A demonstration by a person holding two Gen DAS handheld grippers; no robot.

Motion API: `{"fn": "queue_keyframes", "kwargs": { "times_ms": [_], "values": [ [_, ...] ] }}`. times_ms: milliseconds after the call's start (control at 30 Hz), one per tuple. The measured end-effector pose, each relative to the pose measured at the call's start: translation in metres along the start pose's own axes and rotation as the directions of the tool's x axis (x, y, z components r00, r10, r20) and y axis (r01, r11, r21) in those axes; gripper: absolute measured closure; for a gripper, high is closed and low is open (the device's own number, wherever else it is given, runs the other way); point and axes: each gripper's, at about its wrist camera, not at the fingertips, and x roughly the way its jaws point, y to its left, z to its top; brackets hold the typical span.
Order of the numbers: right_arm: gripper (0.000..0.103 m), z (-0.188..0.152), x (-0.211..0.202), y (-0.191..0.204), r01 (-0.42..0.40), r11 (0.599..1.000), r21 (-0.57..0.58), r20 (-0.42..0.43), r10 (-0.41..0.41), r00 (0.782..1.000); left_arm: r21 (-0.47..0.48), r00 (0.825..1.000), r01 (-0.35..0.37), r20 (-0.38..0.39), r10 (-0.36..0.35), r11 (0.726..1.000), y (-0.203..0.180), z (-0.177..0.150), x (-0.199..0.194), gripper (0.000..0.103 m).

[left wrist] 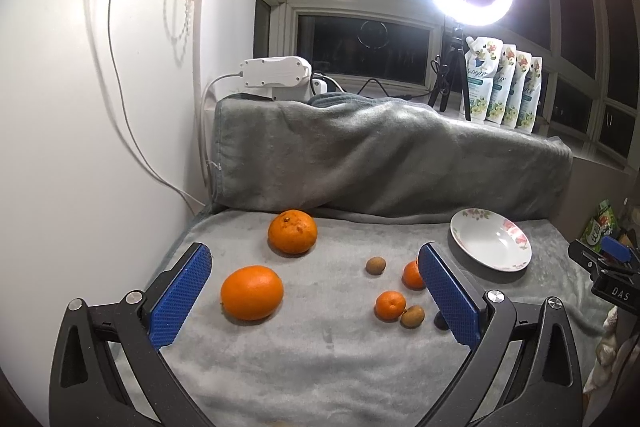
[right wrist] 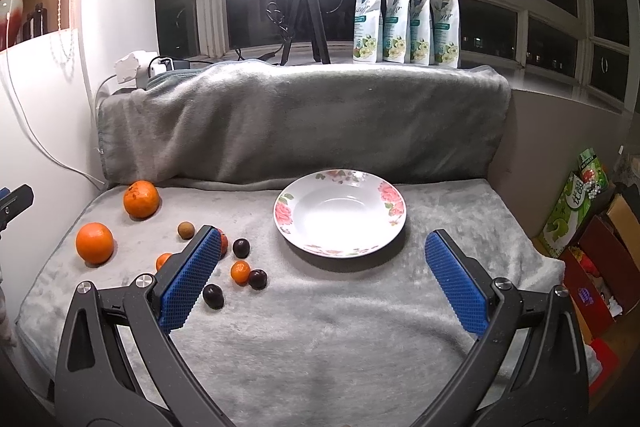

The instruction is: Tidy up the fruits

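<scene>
The grey blanket covered the counter, and on it the flowered plate sat bare, so by the look of it the sorting had not begun. Both grippers hovered with fingers spread wide and nothing held: the left gripper far left of the plate, the right gripper just in front of it. All fruit lay left of the plate: two large oranges, farthest away; small tangerines nearer; brown round fruits; and dark plums closest. Behind the plate, four pouches stood on the sill, their print too blurred to read; "DAS" showed on the right gripper's body in the left view.
</scene>
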Motion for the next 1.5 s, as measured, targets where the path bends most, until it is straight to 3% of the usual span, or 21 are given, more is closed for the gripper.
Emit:
{"fn": "queue_keyframes", "kwargs": {
  "times_ms": [1500],
  "values": [
    [0.000,-0.004,0.005,0.012,-0.032,0.999,-0.025,-0.010,0.032,0.999,0.004,1.000,0.000,-0.030,0.000,1.000,0.002,-0.004,0.008,0.005]
  ]
}}
